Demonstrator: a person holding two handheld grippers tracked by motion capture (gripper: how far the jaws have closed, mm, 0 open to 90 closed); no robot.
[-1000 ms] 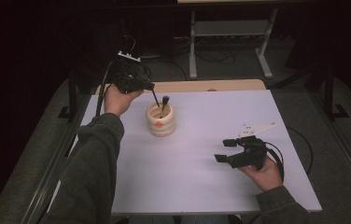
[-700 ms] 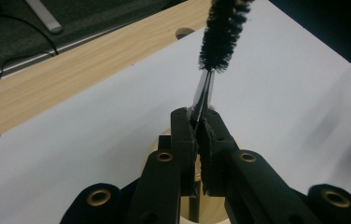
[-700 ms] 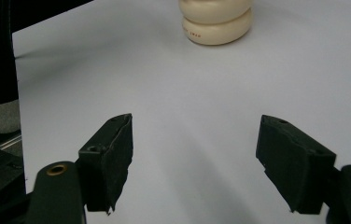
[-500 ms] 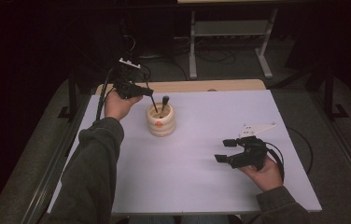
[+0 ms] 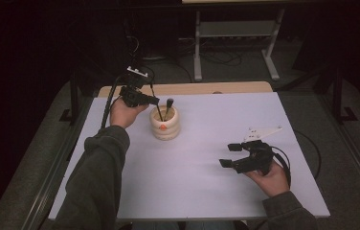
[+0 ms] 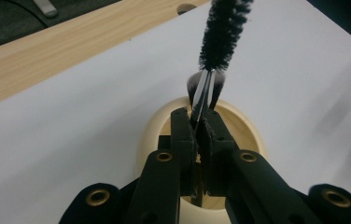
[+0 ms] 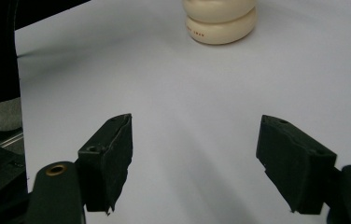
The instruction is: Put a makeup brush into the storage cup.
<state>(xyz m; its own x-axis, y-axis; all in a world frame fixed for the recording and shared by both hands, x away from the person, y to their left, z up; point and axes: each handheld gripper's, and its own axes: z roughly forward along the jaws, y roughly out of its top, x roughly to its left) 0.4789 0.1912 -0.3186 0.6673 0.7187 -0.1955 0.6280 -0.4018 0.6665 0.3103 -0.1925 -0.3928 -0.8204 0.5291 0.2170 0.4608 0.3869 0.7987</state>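
The brush (image 6: 222,32), clamped in the left gripper (image 6: 200,122), is raised from the cup (image 5: 164,123); extraction is presumed. The right gripper (image 7: 197,149) is held wide open, empty.

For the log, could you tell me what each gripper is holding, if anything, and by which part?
The left gripper is shut on the thin handle of a black bristle brush, just above the cream holder. The right gripper is open and holds nothing.
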